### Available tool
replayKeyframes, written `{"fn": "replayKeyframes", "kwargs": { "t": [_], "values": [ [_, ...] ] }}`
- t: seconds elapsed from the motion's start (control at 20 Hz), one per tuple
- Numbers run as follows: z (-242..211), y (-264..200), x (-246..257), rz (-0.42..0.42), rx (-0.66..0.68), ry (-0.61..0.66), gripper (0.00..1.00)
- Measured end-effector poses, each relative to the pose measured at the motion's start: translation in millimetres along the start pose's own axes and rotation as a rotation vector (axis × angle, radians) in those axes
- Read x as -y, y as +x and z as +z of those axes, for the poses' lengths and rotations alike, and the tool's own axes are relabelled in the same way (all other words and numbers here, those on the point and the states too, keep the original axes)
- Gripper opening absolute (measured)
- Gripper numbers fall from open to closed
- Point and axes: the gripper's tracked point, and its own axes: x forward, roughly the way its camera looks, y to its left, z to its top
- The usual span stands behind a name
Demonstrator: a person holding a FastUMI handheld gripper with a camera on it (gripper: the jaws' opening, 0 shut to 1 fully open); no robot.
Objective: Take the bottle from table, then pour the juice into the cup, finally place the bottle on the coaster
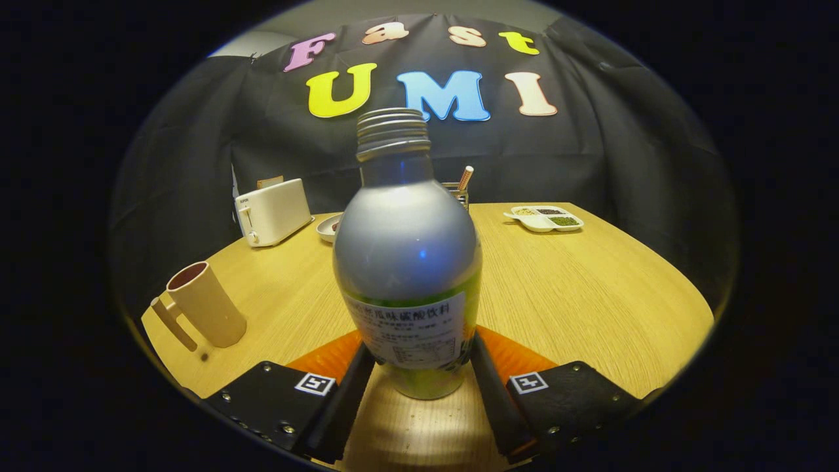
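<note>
Clamped tight, folks: the gripper (419, 367) has both fingers pressed against the lower sides of the bottle (408, 262), one on each flank, spread only as wide as the bottle's body. That bottle sits dead centre between the fingers, standing upright, long axis vertical, its threaded neck pointing straight up toward twelve o'clock with no cap on it. Silver shoulder up top, green band and a white label facing us down low. Its base hangs just above the wooden table (590, 295); whether it touches the surface, I cannot tell.

Peeking out on both sides behind the bottle's base is the orange coaster (324, 357), lying flat on the table, just beyond the fingertips. Over at nine o'clock from the bottle stands the beige cup (206, 305), handle toward us, tilted-looking in this lens, well apart from the bottle.

Farther back, at eleven o'clock, a white toaster (272, 211); beside it a small dish (328, 226), and at one o'clock a divided white tray (544, 218).
</note>
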Motion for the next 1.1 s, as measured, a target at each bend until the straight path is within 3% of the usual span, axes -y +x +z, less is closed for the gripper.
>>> {"fn": "replayKeyframes", "kwargs": {
  "t": [0.3, 0.6, 1.1],
  "values": [
    [1.1, 1.3, 14.3, -0.070, -0.019, -0.026, 0.75],
    [13.3, -2.7, 1.9, -0.027, -0.034, -0.054, 0.70],
    [52.6, -11.9, -26.7, -0.005, -0.006, -0.240, 0.70]
  ]
}}
